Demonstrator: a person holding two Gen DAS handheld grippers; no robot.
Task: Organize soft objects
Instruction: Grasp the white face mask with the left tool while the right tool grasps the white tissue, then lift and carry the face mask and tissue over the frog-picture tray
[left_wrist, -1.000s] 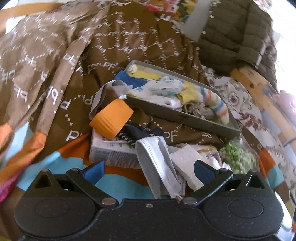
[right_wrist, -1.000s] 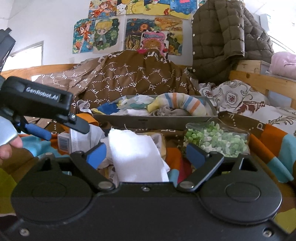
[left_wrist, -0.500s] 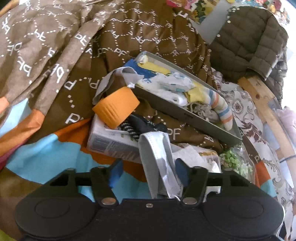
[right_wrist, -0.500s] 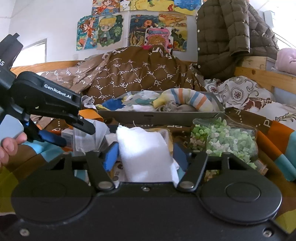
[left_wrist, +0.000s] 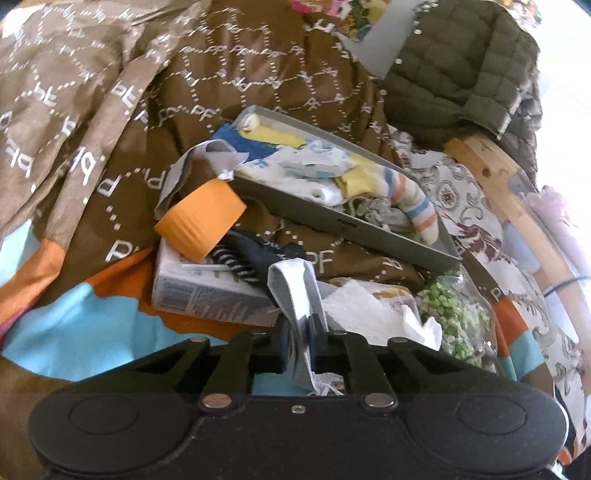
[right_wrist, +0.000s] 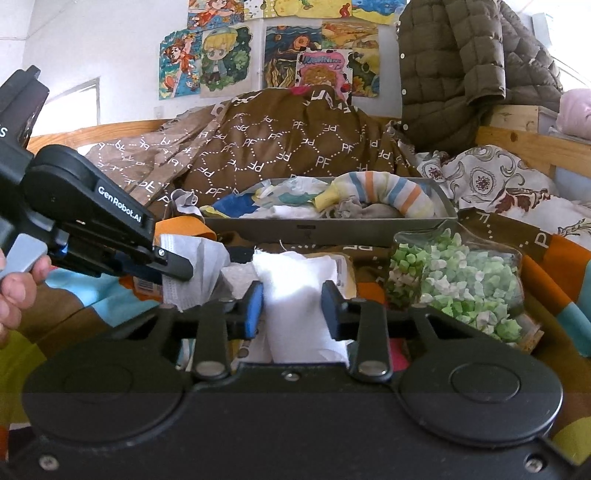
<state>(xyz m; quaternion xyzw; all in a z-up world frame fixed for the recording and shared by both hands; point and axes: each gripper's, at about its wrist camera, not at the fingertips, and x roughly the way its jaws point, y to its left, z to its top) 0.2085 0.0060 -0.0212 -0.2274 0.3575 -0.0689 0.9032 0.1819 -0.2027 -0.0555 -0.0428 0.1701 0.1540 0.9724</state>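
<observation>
Olive quilted jacket (right_wrist: 461, 70), cartoon posters (right_wrist: 269, 55), perhaps a carton (left_wrist: 207, 291), wooden bed rail (left_wrist: 517, 206).

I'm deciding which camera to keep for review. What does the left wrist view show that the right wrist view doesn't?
Only the left wrist view shows the left gripper from behind, closing on the grey face mask, plus the white carton under the orange cap.

Only the right wrist view shows the right gripper closing on the white cloth, the wall drawings, and a hand holding the left gripper.

Both show the grey tray with the striped sock, the bag of green pieces and the quilted jacket.
</observation>
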